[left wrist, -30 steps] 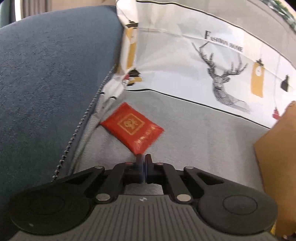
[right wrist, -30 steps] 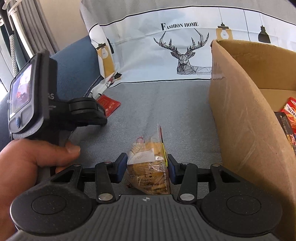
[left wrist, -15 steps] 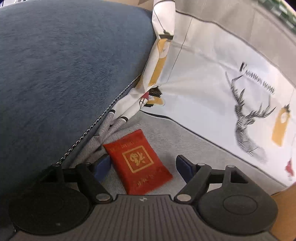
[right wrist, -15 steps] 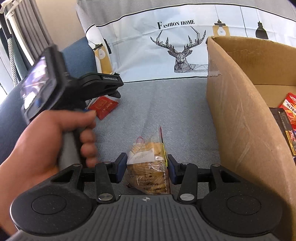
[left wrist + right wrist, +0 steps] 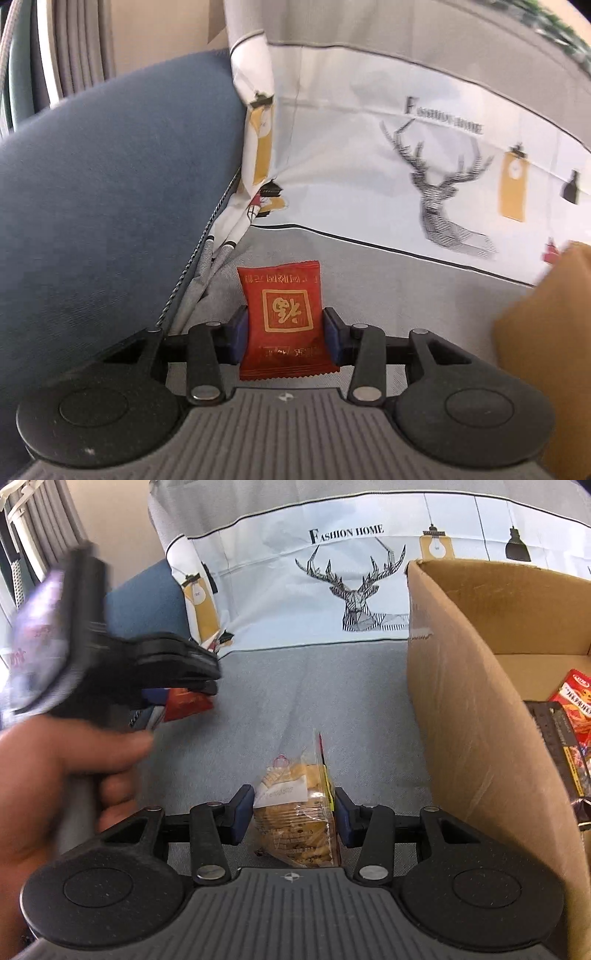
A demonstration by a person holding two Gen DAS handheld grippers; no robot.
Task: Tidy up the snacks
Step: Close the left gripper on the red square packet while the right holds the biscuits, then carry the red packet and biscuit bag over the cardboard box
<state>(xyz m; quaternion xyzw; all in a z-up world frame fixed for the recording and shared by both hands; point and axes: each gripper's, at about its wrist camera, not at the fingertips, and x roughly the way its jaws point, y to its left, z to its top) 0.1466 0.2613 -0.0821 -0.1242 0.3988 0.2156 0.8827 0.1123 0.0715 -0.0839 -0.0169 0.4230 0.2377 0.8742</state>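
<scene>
Overall, partway: cardboard box (image 5: 461, 686) on grey sofa seat (image 5: 332, 686) already holds at least two snack packs (image 5: 570, 709) at right; how full, cannot tell

Left on seat, as far as shown: none loose; both remaining snacks in tongs

Right tongs (image 5: 293, 818) clenched on clear bag of crackers (image 5: 295, 812), just left of box wall

Left tongs (image 5: 282, 334) gripping red sachet (image 5: 282, 314) by sides, near blue armrest (image 5: 110, 203), well apart from box

Remaining, likely: carry both into box, release
</scene>
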